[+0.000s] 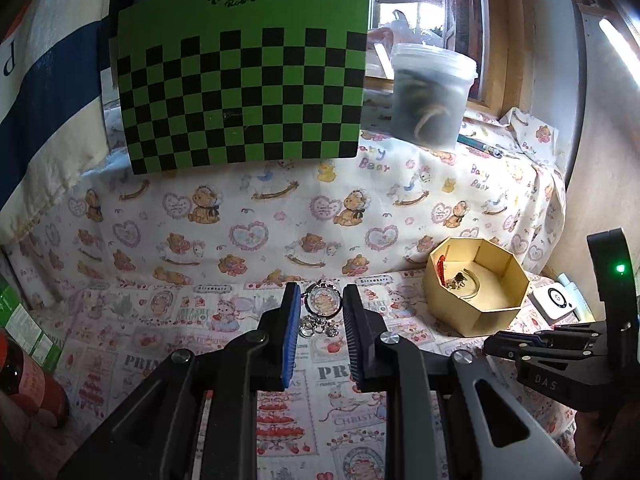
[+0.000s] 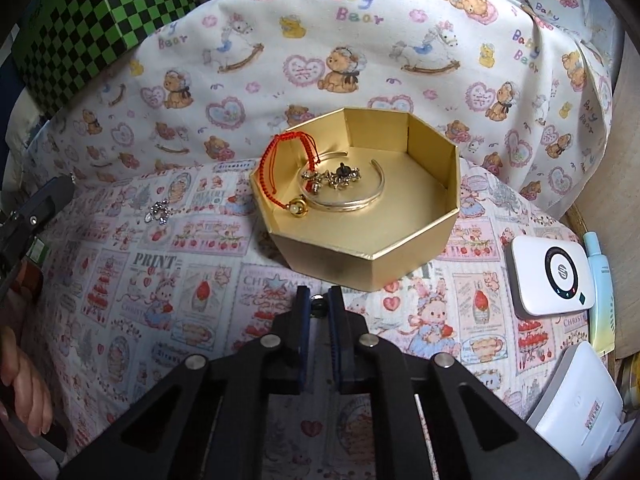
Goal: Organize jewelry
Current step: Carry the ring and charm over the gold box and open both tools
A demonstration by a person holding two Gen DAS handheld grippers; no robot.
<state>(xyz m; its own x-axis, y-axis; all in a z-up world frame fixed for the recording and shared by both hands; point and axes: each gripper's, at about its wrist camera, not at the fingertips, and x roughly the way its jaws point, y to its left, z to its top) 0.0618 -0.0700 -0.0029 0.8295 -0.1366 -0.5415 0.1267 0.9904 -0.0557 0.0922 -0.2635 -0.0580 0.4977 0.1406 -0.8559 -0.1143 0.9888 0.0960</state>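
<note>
Presently, one item remains outside the gold octagonal box [image 2: 404, 236]: a silver keyring charm [image 1: 321, 309], a round pendant with small rings and sparkling beads bunched at its near side, lying flat on the printed cloth [image 1: 248, 216] well to the left of the box, near the middle of the table. The left gripper [image 1: 320, 304] sits with its jaws partly open, one on either side of the charm, pads not pressing on it. The right gripper [image 2: 318, 304] hovers just before the near wall of the box, its jaws drawn almost together with only a narrow gap and nothing clearly held between them. Contents of box: a red cord bracelet [image 2: 280, 164] draped over the left wall, two thin metal bangles [image 2: 352, 200], and a dark beaded cluster [image 2: 340, 176]. Handling, as judged: the charm is light, hard and slippery, its loose rings liable to swing or snag the cloth; the soft surface may give under the pads. Best hold appears to be across the rim of the round pendant, edge to edge, rather than on the dangling rings.
</note>
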